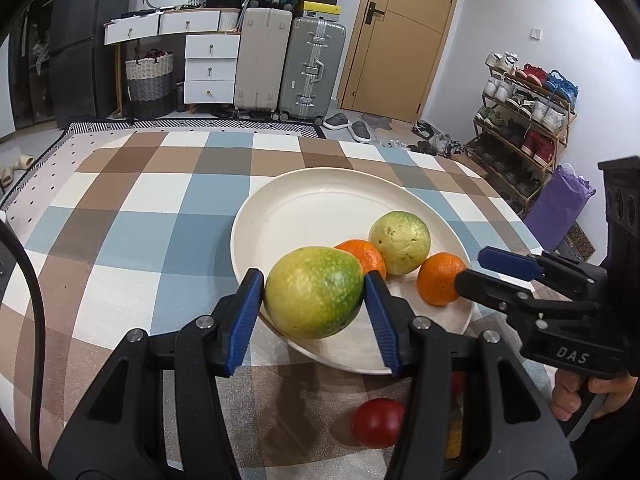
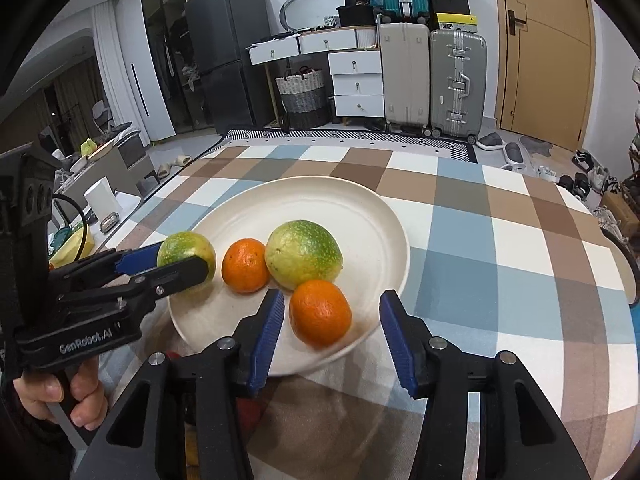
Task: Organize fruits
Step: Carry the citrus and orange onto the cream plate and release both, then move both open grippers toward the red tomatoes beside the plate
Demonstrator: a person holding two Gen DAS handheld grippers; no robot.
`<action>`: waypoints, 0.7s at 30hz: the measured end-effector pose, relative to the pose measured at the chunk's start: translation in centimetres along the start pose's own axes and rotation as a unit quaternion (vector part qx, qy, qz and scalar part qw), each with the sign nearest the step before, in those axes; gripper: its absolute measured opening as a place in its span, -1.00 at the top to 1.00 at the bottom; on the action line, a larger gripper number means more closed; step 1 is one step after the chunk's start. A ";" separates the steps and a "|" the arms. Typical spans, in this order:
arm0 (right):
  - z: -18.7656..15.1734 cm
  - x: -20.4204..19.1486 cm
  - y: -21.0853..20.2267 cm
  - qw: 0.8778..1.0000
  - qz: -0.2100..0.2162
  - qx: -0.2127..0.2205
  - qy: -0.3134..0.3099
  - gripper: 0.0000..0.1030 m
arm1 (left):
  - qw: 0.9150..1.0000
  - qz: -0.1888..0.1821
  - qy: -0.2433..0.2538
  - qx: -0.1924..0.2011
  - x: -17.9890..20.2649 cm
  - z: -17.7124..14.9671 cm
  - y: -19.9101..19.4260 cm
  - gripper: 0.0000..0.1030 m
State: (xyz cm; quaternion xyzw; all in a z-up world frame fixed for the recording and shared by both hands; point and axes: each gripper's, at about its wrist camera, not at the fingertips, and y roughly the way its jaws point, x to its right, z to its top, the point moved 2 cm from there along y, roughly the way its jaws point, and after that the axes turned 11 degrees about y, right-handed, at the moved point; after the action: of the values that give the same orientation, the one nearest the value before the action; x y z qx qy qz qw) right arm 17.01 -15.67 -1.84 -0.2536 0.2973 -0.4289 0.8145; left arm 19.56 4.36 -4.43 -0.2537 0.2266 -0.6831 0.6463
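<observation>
Left gripper [image 1: 314, 300] is clamped on a green-yellow mango [image 1: 315, 293], both blue pads pressed against its sides, at the near-left edge of the white plate [image 1: 304, 208]; can't tell whether the mango sits on the plate or hangs just above it. Right gripper [image 2: 332, 332] has its jaws apart, pads clear of the near orange [image 2: 320, 313], which lies on the plate between them; the left pad is just beside the fruit, the right pad well off it. Also on the plate: a second orange [image 2: 245, 266] and a green-yellow guava [image 2: 303, 254], touching each other; the near orange sits just in front of the guava. Far half of the plate is bare. Plate sits on a table with a checked blue, brown and white cloth [image 1: 140, 216]. In the left wrist view, a red fruit [image 1: 378, 422] lies on the cloth below the plate, near the left gripper's right arm, off the plate. A hand [image 2: 60, 396] grips the left gripper's handle in the right wrist view.
</observation>
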 end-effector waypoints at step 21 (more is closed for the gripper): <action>-3.1 0.7 -3.2 1.000 0.015 0.001 0.001 -0.98 | 1.000 0.011 0.003 0.006 0.5 -1.7 -4.1 -0.97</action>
State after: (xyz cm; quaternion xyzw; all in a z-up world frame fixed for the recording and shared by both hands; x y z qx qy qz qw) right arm 13.39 -18.36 -2.02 -0.2480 0.3016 -0.4175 0.8205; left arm 15.34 4.03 -3.11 -0.2455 0.2269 -0.6782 0.6544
